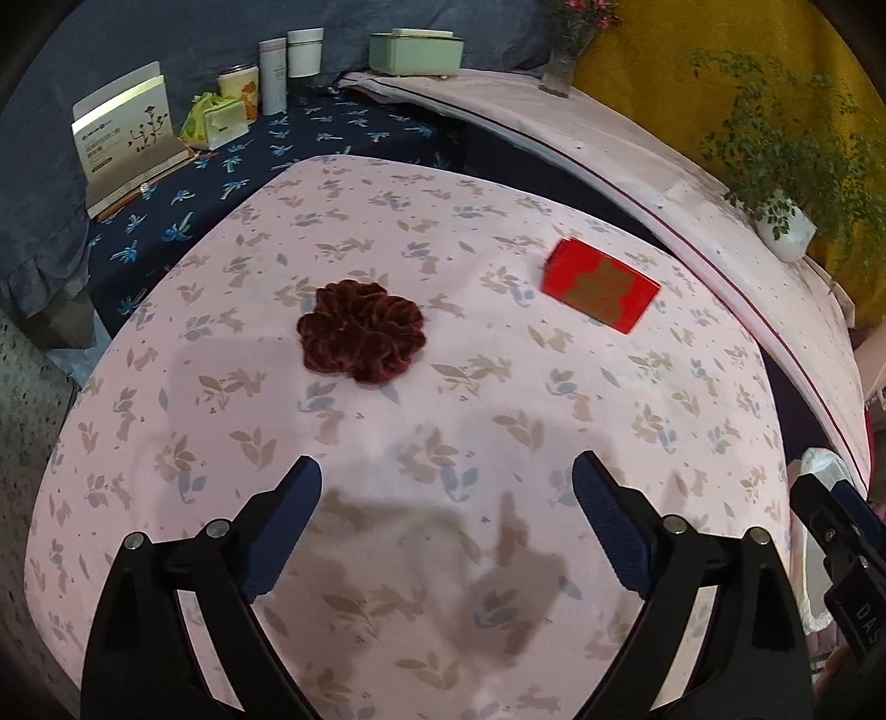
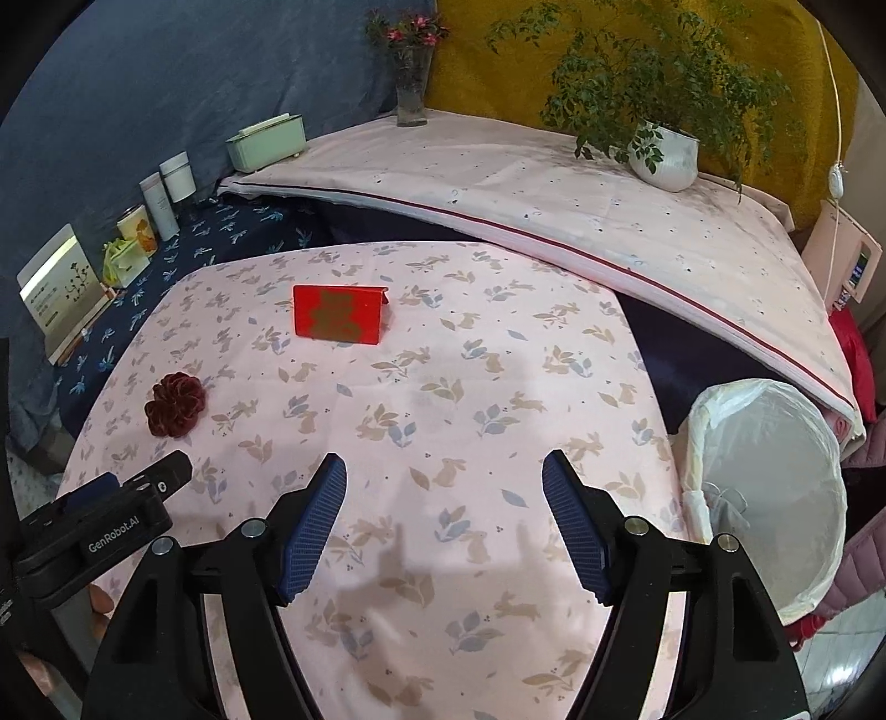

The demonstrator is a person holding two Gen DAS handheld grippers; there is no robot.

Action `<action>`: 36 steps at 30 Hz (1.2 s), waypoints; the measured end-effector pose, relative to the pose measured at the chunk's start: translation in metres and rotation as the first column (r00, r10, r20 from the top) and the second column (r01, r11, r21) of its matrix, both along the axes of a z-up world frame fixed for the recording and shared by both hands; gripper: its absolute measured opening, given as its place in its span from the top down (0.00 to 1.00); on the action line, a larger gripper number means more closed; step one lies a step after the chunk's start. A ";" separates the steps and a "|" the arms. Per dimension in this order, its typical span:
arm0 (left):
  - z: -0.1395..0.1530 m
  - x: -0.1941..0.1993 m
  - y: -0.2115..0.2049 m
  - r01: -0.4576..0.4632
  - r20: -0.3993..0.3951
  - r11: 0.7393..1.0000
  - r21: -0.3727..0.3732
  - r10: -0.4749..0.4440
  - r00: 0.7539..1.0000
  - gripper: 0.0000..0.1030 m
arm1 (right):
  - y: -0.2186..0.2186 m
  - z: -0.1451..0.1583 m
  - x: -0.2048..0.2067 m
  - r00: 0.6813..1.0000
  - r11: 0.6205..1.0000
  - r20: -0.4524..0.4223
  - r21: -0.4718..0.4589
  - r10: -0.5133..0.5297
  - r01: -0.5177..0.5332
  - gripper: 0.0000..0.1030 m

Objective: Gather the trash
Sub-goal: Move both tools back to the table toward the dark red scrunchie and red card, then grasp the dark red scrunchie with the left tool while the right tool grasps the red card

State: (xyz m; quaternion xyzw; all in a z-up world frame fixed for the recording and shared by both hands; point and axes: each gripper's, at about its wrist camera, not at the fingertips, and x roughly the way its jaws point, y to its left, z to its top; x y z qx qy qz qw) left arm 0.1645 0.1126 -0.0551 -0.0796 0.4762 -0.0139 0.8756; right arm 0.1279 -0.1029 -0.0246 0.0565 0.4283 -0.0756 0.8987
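Note:
A dark red velvet scrunchie (image 1: pixel 362 329) lies on the pink rabbit-print tablecloth (image 1: pixel 387 443), ahead of my left gripper (image 1: pixel 446 487), which is open and empty. A red packet with gold print (image 1: pixel 601 292) lies farther right. In the right wrist view the red packet (image 2: pixel 339 321) is ahead and the scrunchie (image 2: pixel 174 404) is at the left. My right gripper (image 2: pixel 443 487) is open and empty above the cloth (image 2: pixel 443 399). A bin lined with a white bag (image 2: pixel 769 487) stands at the table's right edge. The left gripper's side (image 2: pixel 111 515) shows at the lower left.
At the back left on a dark blue cloth stand a card box (image 1: pixel 130 138), a tissue pack (image 1: pixel 213 122), cups and canisters (image 1: pixel 274 75) and a green box (image 1: pixel 415 52). A raised pink board (image 2: pixel 554 194) carries a flower vase (image 2: pixel 412 83) and a potted plant (image 2: pixel 664 149).

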 end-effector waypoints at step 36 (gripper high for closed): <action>-0.044 0.132 -0.001 0.066 -0.063 0.992 -0.105 -0.073 0.995 0.75 | 0.014 -0.072 0.190 0.998 0.989 -0.021 0.136 0.066 -0.062 0.34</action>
